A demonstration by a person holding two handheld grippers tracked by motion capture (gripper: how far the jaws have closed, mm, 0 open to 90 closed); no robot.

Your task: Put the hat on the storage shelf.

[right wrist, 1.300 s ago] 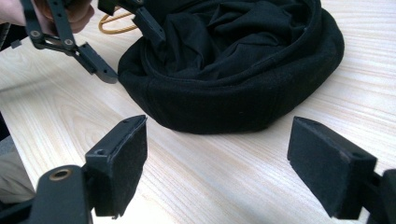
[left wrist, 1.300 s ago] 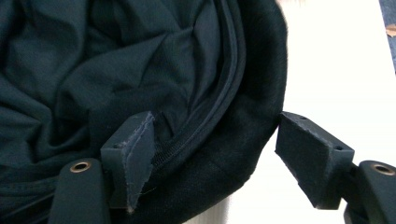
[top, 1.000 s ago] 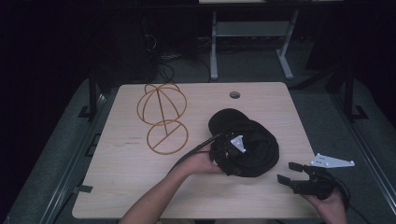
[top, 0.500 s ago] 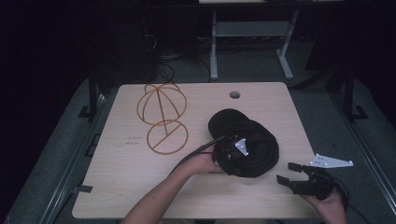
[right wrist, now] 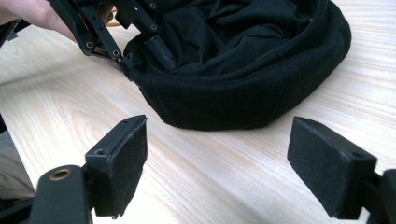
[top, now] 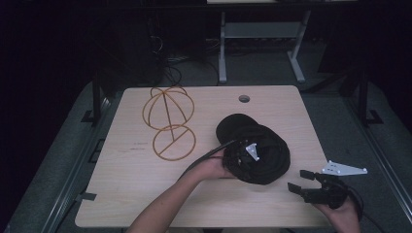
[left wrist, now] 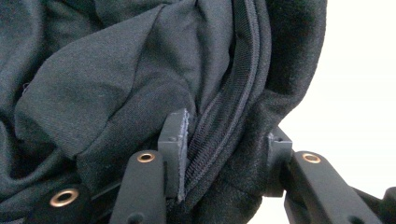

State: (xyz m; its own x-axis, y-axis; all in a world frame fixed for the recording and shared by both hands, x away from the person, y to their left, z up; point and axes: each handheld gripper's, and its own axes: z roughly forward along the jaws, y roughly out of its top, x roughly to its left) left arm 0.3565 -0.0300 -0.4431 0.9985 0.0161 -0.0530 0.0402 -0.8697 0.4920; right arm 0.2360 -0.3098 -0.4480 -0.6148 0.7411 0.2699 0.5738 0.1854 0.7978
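Note:
A black hat [top: 265, 155] lies brim-up on the wooden table [top: 131, 189], right of centre. My left gripper [top: 242, 158] reaches in from the hat's left side. Its jaws have just been closing and now pinch the hat's rim [left wrist: 224, 140], one pad inside against the inner band, the other on the outer fabric. The right gripper view shows that left gripper [right wrist: 140, 53] clamped over the near-left rim of the hat [right wrist: 243, 88]. My right gripper [top: 298, 180] rests low near the table's front right corner, open, with bare table between its pads [right wrist: 121, 158].
A gold wire hat stand [top: 167, 121], a dome frame on a ring base, stands at the back left of the table. A round cable hole [top: 244, 98] sits near the far edge. Dark floor and a desk frame [top: 223, 43] lie beyond the table.
The left hand has edged right onto the hat and its jaws have closed on the rim. The right gripper has kept still.

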